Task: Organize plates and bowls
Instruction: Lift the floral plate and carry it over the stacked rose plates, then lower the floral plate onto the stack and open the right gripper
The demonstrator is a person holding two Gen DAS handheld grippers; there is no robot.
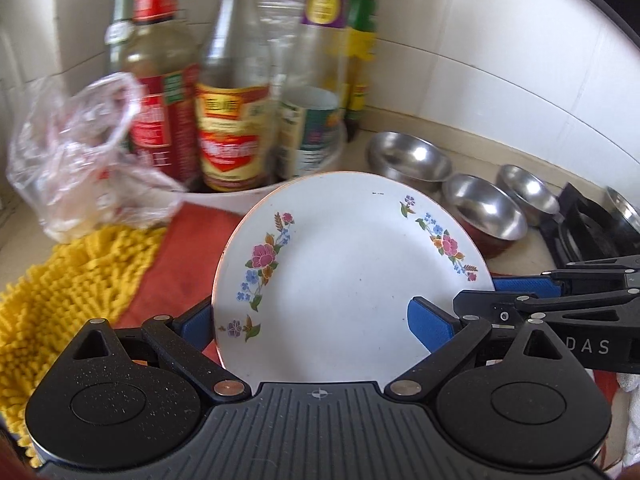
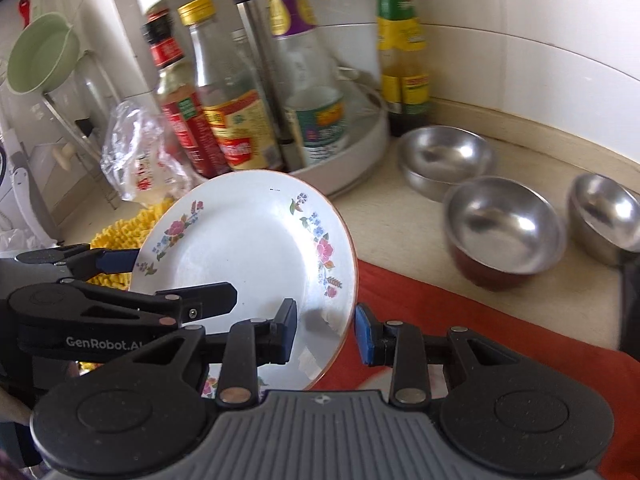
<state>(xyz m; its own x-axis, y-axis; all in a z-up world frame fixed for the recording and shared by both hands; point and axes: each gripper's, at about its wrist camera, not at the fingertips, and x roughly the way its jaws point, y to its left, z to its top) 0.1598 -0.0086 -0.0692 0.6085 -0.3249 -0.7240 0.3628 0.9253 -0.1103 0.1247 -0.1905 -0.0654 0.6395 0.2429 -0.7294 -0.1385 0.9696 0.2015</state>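
The flowered plate (image 1: 344, 276) is held tilted in the air above the red cloth (image 2: 460, 320), both claws clamped on its rim: the left claw (image 1: 316, 320) across its near edge, the right claw (image 2: 326, 330) on its right edge. Three steel bowls (image 2: 504, 228) sit on the tabletop (image 2: 400, 232) near its back edge, beside the bottle rack (image 2: 360, 160).

Beige counter (image 2: 520, 312), steel bowls (image 2: 504, 226), red cloth (image 2: 420, 312), yellow mat (image 1: 72, 276)

One plate (image 1: 344, 276) — three steel bowls (image 2: 504, 226)
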